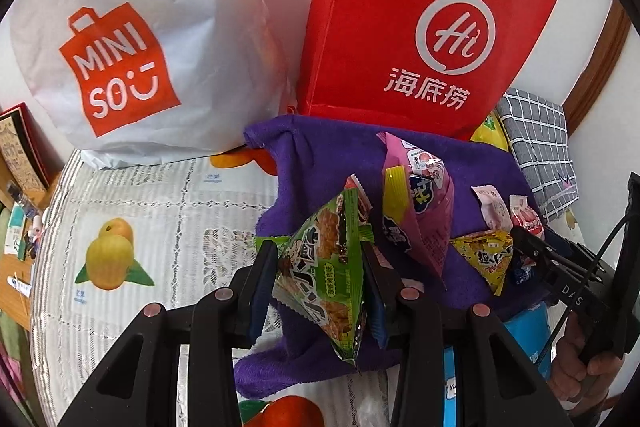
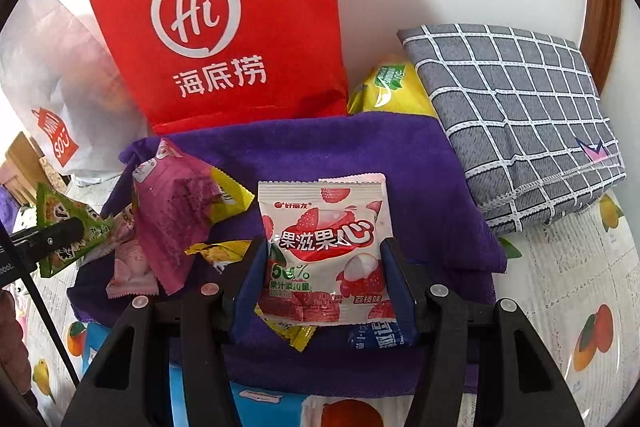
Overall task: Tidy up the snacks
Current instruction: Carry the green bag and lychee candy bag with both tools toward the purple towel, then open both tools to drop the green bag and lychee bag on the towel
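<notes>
My left gripper (image 1: 320, 267) is shut on a green triangular snack packet (image 1: 324, 279), held above the purple towel (image 1: 320, 155). My right gripper (image 2: 326, 267) is shut on a white and red lychee gummy packet (image 2: 326, 251), above the same towel (image 2: 320, 155). A pink snack packet (image 1: 416, 203) stands on the towel; it also shows in the right wrist view (image 2: 172, 211). A yellow packet (image 1: 486, 255) and small pink packets (image 1: 494, 207) lie beside it. The right gripper shows at the right edge of the left wrist view (image 1: 528, 247).
A red Haidilao bag (image 1: 420, 19) and a white Miniso bag (image 1: 132, 39) stand behind the towel. A grey checked folded cloth (image 2: 520, 119) lies at the right, with a yellow bag (image 2: 388, 87) beside it. A fruit-print tablecloth (image 1: 140, 219) covers the table.
</notes>
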